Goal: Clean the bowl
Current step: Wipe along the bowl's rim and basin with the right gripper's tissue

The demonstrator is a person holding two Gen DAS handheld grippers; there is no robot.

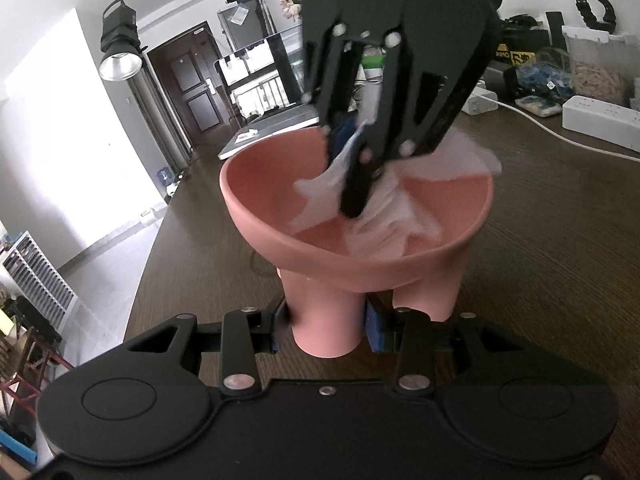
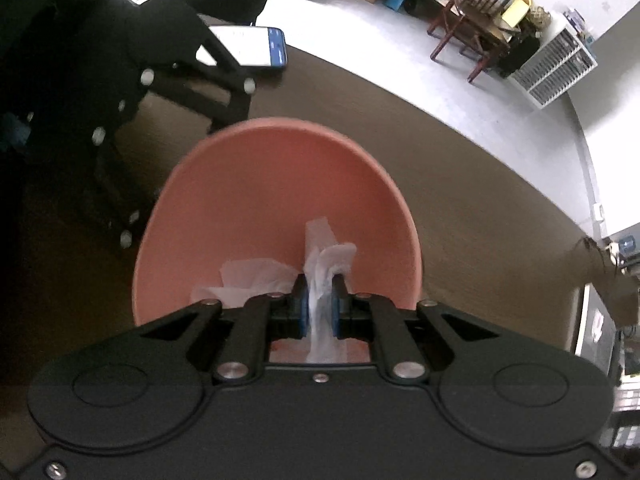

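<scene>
Wiping step: your right gripper (image 2: 320, 308) pinches the crumpled white tissue (image 2: 320, 268) inside the footed pink plastic bowl (image 1: 256, 208); your left gripper (image 1: 326, 330) clamps its leg. Next, sweep forward.

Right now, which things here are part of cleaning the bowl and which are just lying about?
In use:
pink bowl
white tissue
left tool, gripping one bowl leg
right tool, holding the tissue inside the bowl

Lying about:
phone
laptop
power strip
studio lamp

Both grippers are matte black, with flat linkage bars pinned by silver screws. The left gripper (image 1: 326, 330) and right gripper (image 2: 320, 312) carry blue finger pads (image 1: 374, 330)
</scene>
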